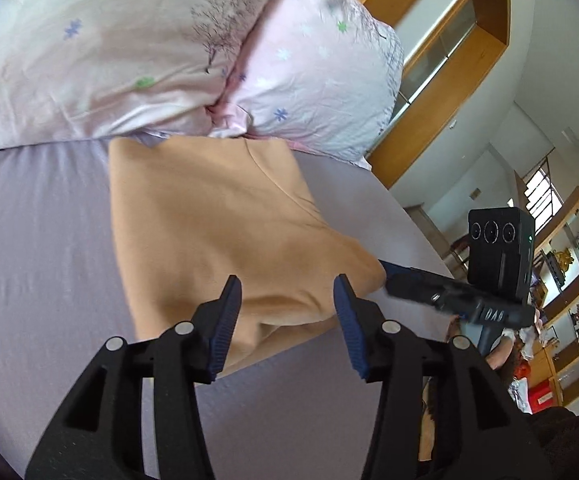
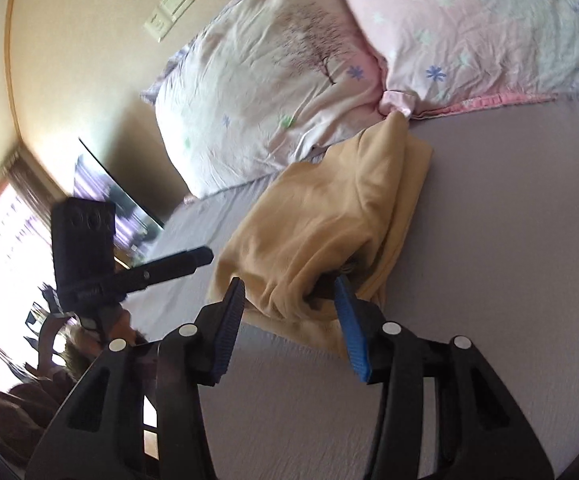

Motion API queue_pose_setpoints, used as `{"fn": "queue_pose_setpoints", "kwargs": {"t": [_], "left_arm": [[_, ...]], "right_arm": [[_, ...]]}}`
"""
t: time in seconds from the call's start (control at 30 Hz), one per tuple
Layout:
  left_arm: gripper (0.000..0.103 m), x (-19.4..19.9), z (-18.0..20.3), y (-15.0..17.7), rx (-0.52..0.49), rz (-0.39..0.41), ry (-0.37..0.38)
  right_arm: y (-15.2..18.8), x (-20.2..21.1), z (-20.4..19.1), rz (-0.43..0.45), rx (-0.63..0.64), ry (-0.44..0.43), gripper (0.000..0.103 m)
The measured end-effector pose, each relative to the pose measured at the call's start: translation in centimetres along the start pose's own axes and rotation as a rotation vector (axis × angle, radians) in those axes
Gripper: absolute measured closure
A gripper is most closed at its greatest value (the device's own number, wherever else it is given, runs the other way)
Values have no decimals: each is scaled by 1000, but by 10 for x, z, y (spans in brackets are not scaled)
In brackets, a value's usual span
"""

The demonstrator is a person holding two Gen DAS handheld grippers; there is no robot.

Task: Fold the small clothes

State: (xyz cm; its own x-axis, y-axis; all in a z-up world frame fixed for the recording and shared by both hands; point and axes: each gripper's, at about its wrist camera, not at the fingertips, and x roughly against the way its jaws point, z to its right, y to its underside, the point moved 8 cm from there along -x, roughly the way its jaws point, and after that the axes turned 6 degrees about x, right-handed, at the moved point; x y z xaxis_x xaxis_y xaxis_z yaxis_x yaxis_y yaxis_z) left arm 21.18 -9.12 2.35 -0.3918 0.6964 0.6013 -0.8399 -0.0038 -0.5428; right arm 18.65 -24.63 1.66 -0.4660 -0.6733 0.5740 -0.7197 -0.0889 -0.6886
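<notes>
The left gripper [image 1: 287, 294] has its jaws spread wide apart, nothing between the blue pads [image 1: 225, 324], and it hangs just above the near edge of a tan garment [image 1: 217, 220]. The right gripper [image 2: 289, 296] is likewise wide open over the near, bunched end of the same garment [image 2: 329, 216] — one pad [image 2: 351, 328] sits close to a dark fold in the cloth, though whether it touches is unclear.

The garment lies on a lilac bedsheet [image 1: 37, 240], folded into a rough rectangle with its far end reaching the pillows; in the right wrist view one side is doubled over and rumpled. Seen from the left wrist, the right gripper's fingers [image 1: 413, 280] lie at the garment's right corner — contact cannot be judged.

Two pink flower-print pillows [image 1: 101, 52] [image 1: 313, 72] lie side by side at the head of the bed. Beyond are wooden shelves [image 1: 569, 280] and, in the right wrist view, a bright window [image 2: 5, 264] and wall switches [image 2: 169, 8].
</notes>
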Motion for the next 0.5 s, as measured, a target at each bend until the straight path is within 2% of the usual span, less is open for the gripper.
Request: {"fn": "queue_pose_setpoints", "kwargs": {"t": [0.03, 0.07, 0.1, 0.2, 0.3, 0.4, 0.5], "left_arm": [[52, -3, 1, 4, -6, -14, -1], [52, -9, -1, 5, -11, -28, -11], [52, -14, -4, 10, -12, -53, -31], [52, -27, -12, 23, -3, -121, -54], [54, -31, -13, 35, -56, -161, -78], [54, -31, -11, 45, -130, -178, -116], [52, -27, -15, 48, -127, -168, -100]], "right_arm": [[3, -10, 2, -28, 11, 28, 64], [6, -18, 6, -46, 13, 46, 88], [10, -23, 11, -67, 3, 52, 95], [26, -19, 29, -80, -68, 52, 96], [39, -13, 44, -88, -138, 40, 97], [40, -13, 39, -109, -108, 36, 97], [28, -3, 31, -109, -81, 53, 92]]}}
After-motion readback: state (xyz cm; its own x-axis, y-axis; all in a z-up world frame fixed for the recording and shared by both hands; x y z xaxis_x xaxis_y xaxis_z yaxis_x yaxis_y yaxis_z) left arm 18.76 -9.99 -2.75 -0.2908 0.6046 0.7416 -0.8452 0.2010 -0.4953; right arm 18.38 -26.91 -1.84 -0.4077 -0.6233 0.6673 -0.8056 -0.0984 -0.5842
